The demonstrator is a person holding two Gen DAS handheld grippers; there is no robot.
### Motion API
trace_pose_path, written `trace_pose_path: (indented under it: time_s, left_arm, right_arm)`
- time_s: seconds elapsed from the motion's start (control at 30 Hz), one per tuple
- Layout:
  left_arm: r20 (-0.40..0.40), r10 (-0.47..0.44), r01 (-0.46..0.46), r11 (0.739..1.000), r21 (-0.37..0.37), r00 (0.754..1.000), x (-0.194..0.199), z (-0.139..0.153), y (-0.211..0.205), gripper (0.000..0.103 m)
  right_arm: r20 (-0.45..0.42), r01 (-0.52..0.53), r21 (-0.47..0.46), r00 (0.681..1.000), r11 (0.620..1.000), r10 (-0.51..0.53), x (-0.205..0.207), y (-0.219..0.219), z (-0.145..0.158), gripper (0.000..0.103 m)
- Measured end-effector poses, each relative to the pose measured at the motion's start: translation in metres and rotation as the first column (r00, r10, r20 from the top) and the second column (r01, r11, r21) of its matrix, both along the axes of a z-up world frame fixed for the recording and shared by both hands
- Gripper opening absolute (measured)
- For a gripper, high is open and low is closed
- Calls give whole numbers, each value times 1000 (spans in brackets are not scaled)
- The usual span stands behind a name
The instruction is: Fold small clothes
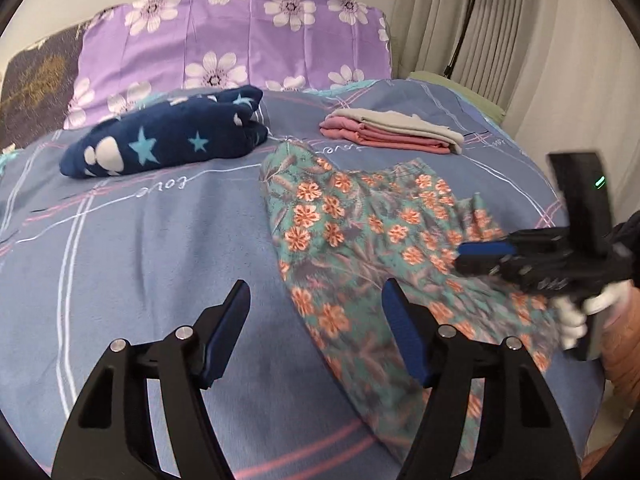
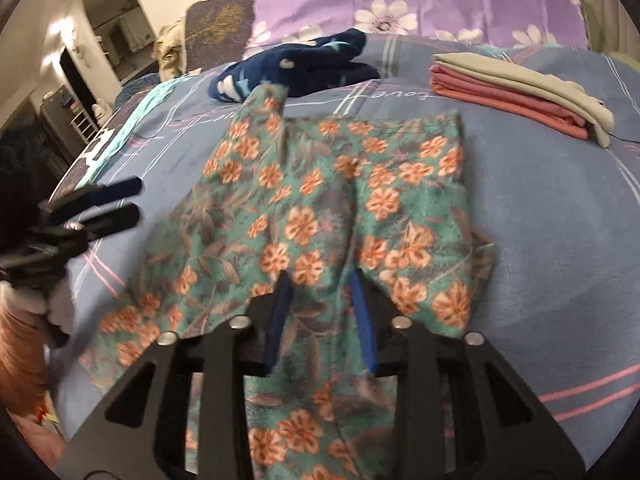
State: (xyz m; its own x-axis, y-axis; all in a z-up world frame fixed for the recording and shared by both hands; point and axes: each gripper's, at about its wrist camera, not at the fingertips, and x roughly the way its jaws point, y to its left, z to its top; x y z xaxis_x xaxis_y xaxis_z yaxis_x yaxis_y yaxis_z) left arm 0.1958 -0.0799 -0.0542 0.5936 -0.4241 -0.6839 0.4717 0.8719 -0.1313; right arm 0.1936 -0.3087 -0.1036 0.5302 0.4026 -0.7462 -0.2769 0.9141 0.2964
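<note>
A teal floral garment [image 1: 360,240] with orange flowers lies spread on the blue bedsheet [image 1: 140,248]; it also shows in the right wrist view [image 2: 320,208]. My left gripper [image 1: 316,300] is open and empty, hovering over the garment's left edge. It also shows at the left of the right wrist view [image 2: 120,200]. My right gripper [image 2: 320,280] is half open above the garment's near part, nothing between its pads. In the left wrist view it [image 1: 476,252] sits over the garment's right side.
A folded stack of pink and grey clothes [image 1: 392,130] lies at the back right. A navy star-print bundle [image 1: 168,140] lies at the back left. A purple floral pillow [image 1: 240,36] sits against the headboard. A black lamp [image 1: 476,8] and curtains stand to the right.
</note>
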Motion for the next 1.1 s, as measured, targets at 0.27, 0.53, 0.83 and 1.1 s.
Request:
trace_pose_path:
  time_s: [0.27, 0.53, 0.83, 1.1]
  left_arm:
    - [-123, -85, 76, 994, -73, 989, 0, -39, -14, 71]
    - [-125, -114, 104, 991, -86, 986, -2, -43, -18, 76]
    - [-135, -123, 111, 989, -96, 983, -3, -45, -18, 77]
    - [-118, -120, 114, 992, -60, 986, -10, -43, -27, 78]
  right_arm:
    - [8, -27, 106, 1000, 994, 27, 75, 5, 63, 50]
    - [-176, -107, 50, 978, 993, 114, 173, 84, 27, 74]
    - [-66, -153, -65, 987, 986, 149, 182, 133, 9, 12]
    - [69, 18, -61, 998, 998, -13, 129, 82, 43, 42]
